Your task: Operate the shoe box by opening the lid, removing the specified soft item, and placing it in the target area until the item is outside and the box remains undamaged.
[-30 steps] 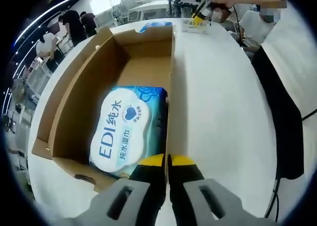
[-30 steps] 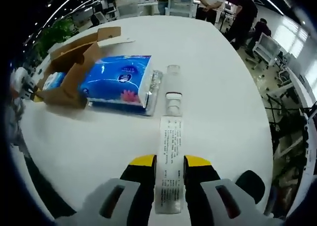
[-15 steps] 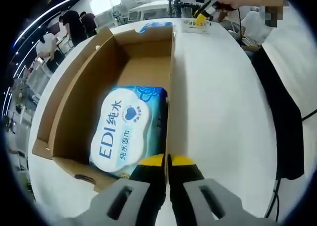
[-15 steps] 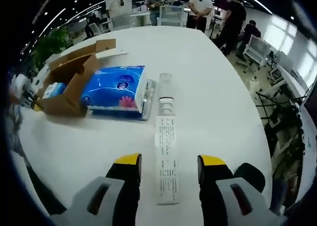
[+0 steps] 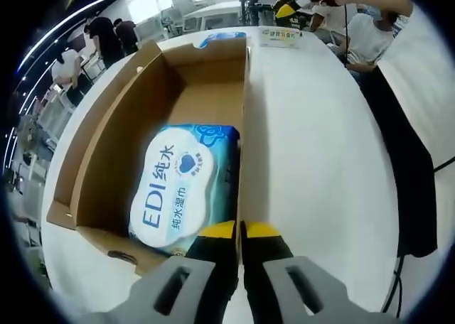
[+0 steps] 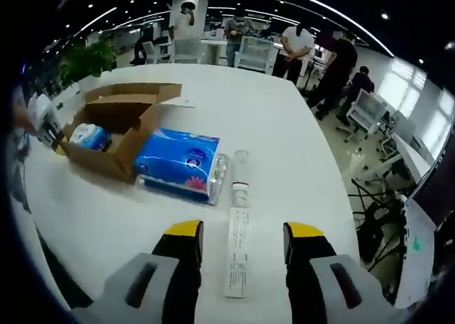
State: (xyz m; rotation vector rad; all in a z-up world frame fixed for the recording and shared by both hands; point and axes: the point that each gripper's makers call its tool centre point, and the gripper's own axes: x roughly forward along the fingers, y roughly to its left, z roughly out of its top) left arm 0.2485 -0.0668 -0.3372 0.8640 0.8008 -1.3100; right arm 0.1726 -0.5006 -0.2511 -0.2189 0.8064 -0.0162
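Inside box: squishy, light wipes pack, best pinched at near edge; left gripper clamped on wall, right gripper wide.

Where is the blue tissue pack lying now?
In the right gripper view, the blue tissue pack lies on the white table, between the open cardboard box and a clear tube.

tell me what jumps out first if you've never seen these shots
The open cardboard shoe box on the white table, with a white and blue wet wipes pack lying inside near the closed left gripper. In the right gripper view, a blue tissue pack lies beside the box, with a long tube ahead of the open right gripper.
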